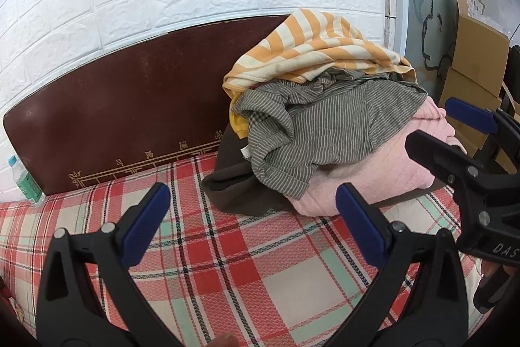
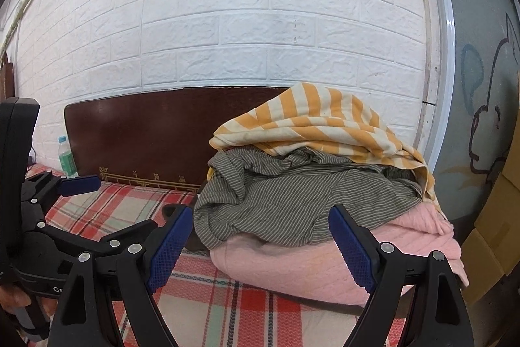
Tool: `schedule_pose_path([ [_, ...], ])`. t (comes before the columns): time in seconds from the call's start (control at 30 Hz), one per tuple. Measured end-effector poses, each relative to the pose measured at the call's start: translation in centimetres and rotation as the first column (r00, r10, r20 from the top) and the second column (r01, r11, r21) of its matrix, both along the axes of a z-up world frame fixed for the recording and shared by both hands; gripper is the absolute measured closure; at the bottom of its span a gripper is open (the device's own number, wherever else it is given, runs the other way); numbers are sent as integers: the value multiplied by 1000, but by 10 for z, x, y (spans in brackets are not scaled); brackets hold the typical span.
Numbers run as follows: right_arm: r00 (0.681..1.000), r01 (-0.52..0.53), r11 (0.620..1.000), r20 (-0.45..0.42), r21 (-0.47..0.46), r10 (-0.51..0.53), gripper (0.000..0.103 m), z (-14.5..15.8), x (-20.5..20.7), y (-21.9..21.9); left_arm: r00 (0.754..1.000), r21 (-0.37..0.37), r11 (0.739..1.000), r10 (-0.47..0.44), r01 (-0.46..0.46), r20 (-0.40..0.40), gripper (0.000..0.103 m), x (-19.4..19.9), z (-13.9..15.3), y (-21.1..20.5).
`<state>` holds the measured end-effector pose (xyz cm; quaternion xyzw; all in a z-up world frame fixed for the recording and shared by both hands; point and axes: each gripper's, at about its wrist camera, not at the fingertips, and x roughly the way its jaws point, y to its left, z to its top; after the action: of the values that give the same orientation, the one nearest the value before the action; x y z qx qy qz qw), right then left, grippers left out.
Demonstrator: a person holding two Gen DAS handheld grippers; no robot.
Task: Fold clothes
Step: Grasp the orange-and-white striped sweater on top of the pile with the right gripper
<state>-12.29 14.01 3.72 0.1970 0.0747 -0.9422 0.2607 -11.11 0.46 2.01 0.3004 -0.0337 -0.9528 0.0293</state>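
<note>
A heap of clothes lies on a red plaid bed sheet (image 1: 227, 265). An orange-and-white striped garment (image 1: 312, 47) (image 2: 312, 119) is on top. Under it lie a grey striped shirt (image 1: 325, 126) (image 2: 286, 194), a pink quilted piece (image 1: 373, 178) (image 2: 292, 269) and a dark brown cloth (image 1: 234, 187). My left gripper (image 1: 253, 226) (image 2: 110, 207) is open over the bare sheet, short of the heap, with nothing between its blue pads. My right gripper (image 2: 260, 249) (image 1: 455, 132) is open too, facing the grey shirt and pink piece without touching them.
A dark brown headboard (image 1: 123, 106) stands against a white brick wall (image 2: 260, 21) behind the bed. A water bottle (image 1: 26, 181) (image 2: 66, 156) stands at the headboard's left end. Cardboard boxes (image 1: 477, 60) are stacked to the right of the heap.
</note>
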Motion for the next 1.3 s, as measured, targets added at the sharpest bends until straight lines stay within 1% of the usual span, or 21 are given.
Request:
schedule_pose_path([
  [0.07,1000,-7,1000,-5,14,7,15,1,-6,-3,1000,-1,1000,7,-7,9,1,-5,-2,-2],
  [0.17,999,-24,998,-23,57,25,16,3,-29,-12,999,-5,1000,25,-25,21,1,-15,-6,-8],
  [0.27,999,-49,991,-9,123,51,16,4,-66,-29,998,-3,999,43,-43,39,1,-28,-13,-16],
  [0.3,998,-52,987,-11,154,55,16,4,-79,-37,998,2,999,49,-49,45,1,-33,-15,-20],
  [0.33,998,-52,982,-12,183,55,19,4,-93,-45,997,7,999,54,-54,51,1,-37,-17,-23],
  [0.43,999,-51,963,5,263,52,19,0,-133,-74,995,17,997,75,-76,63,1,-48,-21,-34],
  [0.5,998,-60,946,0,317,64,20,-6,-154,-93,994,20,996,85,-87,67,1,-52,-23,-40],
  [0.57,998,-66,932,13,357,65,21,-12,-172,-110,993,25,995,92,-94,71,1,-56,-25,-48],
  [0.63,998,-53,913,8,406,55,23,-17,-187,-124,992,24,994,100,-102,75,1,-58,-28,-54],
  [0.67,999,-48,903,-3,426,54,26,-19,-193,-129,992,24,994,103,-105,75,1,-59,-29,-57],
  [0.7,999,-44,898,-10,439,53,36,-19,-198,-132,991,25,994,108,-111,77,1,-60,-30,-61],
  [0.73,999,-44,904,0,424,49,44,-16,-202,-128,991,26,993,111,-114,80,1,-61,-32,-64],
  [0.8,999,-44,918,20,395,40,86,-8,-209,-120,989,31,992,120,-123,88,1,-61,-34,-72],
  [0.83,999,-44,924,30,380,36,95,-5,-212,-116,989,38,991,121,-125,89,1,-60,-34,-74],
  [0.87,999,-46,931,37,362,35,96,0,-214,-110,988,46,991,123,-127,89,1,-60,-35,-77],
  [0.97,998,-64,958,32,279,57,97,29,-202,-82,990,63,990,117,-122,84,1,-58,-33,-79],
  [1.03,998,-61,974,35,219,55,97,52,-191,-61,991,71,991,105,-111,78,1,-57,-30,-75],
  [1.1,999,-50,985,8,165,50,97,78,-177,-40,994,77,992,90,-96,68,1,-54,-25,-70],
  [1.2,998,-54,997,-16,55,55,97,118,-155,-7,997,84,994,66,-70,50,1,-47,-17,-63],
  [1.3,997,-72,997,-40,-30,71,98,157,-130,17,999,89,995,45,-47,29,1,-37,-6,-56],
])
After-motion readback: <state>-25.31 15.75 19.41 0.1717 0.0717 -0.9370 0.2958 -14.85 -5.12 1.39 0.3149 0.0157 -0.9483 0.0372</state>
